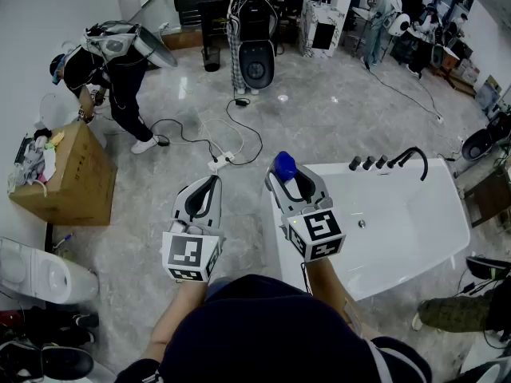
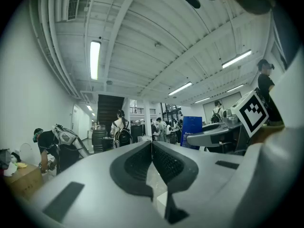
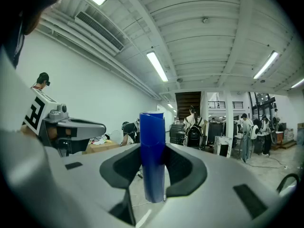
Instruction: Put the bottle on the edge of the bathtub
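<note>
Blue bottle (image 3: 153, 160) clamped upright between right gripper (image 1: 289, 180) jaws, near bathtub (image 1: 415, 206) corner; left gripper (image 1: 211, 183) alongside, level, jaws closed together, nothing between.

Solid deep blue bottle (image 3: 153, 156). Glossy white bathtub (image 1: 415, 214), black taps (image 1: 375, 163). Right gripper (image 1: 289, 179), left gripper (image 1: 214, 182): pale grey shells, black-lined fingers (image 3: 118, 170). White marker cubes (image 1: 190, 255), black square patterns. Grey marbled floor (image 1: 319, 110). Brown cardboard box (image 1: 76, 182).

Right tongs (image 1: 292, 180) hide most of the bottle (image 1: 283, 164), seemingly its lower body
</note>
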A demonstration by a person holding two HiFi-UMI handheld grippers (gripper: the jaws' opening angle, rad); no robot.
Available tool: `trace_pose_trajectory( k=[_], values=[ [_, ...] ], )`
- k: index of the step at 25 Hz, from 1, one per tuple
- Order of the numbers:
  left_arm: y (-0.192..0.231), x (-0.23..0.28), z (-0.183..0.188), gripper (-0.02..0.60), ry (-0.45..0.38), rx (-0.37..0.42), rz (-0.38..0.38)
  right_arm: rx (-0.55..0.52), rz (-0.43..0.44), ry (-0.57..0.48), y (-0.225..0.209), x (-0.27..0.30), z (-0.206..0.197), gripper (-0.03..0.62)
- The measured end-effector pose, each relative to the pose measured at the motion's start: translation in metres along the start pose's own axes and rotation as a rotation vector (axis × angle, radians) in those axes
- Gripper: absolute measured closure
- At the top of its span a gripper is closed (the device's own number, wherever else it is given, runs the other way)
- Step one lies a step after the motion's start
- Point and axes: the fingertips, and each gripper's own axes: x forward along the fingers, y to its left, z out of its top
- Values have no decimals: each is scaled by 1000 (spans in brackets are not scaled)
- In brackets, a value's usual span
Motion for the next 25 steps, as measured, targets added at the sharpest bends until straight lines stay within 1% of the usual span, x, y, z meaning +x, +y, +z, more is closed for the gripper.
trace_pose_trajectory(
  k=[8, 11, 14, 19, 22, 25],
  values=[
    [13, 22, 2, 557, -2, 23, -4, 2, 0, -15, -12, 22, 3, 430],
    [26, 31, -2, 557, 5, 14, 6, 12, 4, -26, -17, 35, 4, 430],
    [47, 44, -10, 557, 8, 0, 15, -4, -2, -32, -21, 56, 4, 430],
    [91, 88, -29, 557, 5, -22, 5, -29, -13, -28, -35, 116, 0, 430],
    [122, 127, -36, 557, 2, -16, -18, -17, -38, -9, -50, 163, -1, 430],
    [156, 170, -39, 557, -4, -7, -54, -16, -55, -25, -66, 212, -2, 431]
  ],
)
